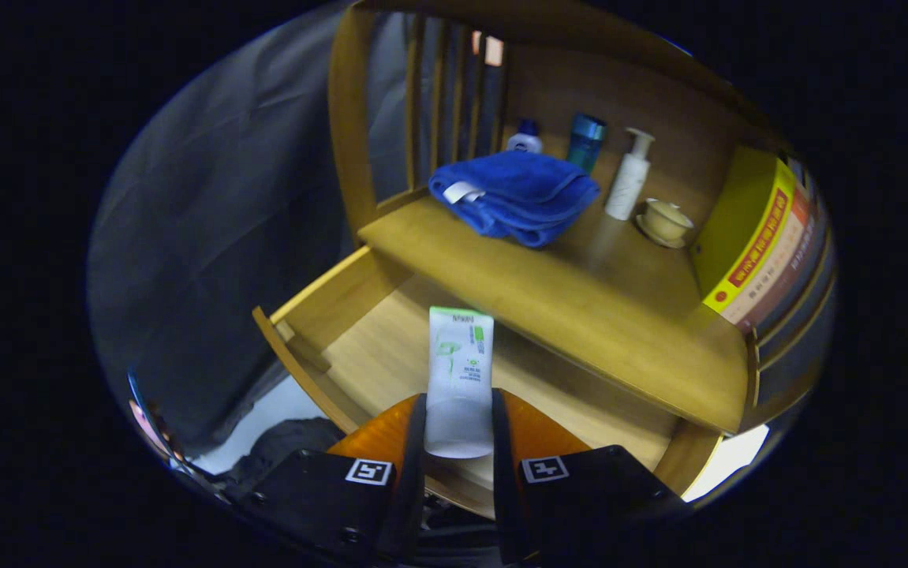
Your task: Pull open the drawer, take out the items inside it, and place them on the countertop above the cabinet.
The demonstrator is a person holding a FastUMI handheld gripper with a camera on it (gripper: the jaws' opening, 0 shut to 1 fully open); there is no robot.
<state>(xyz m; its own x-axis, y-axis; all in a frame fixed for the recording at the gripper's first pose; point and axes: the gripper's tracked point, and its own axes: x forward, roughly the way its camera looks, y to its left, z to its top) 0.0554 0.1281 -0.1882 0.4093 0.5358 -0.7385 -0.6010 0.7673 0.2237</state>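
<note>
Gripping one white tube [459, 379] by its capped end, the gripper [458, 430] is clenching it between both fingers, with the tube's green-edged far end pointing ahead over the one open drawer [359, 347]. Sitting on the bench [580, 315] beyond the drawer are one folded blue towel [518, 193], three bottles, namely a small white one [524, 138], a teal one [584, 140] and a white pump bottle [629, 177], one lidded cup [665, 221], and a row of books [765, 252] to the right. Printing on the tube and book spines is showing too small to read.
</note>
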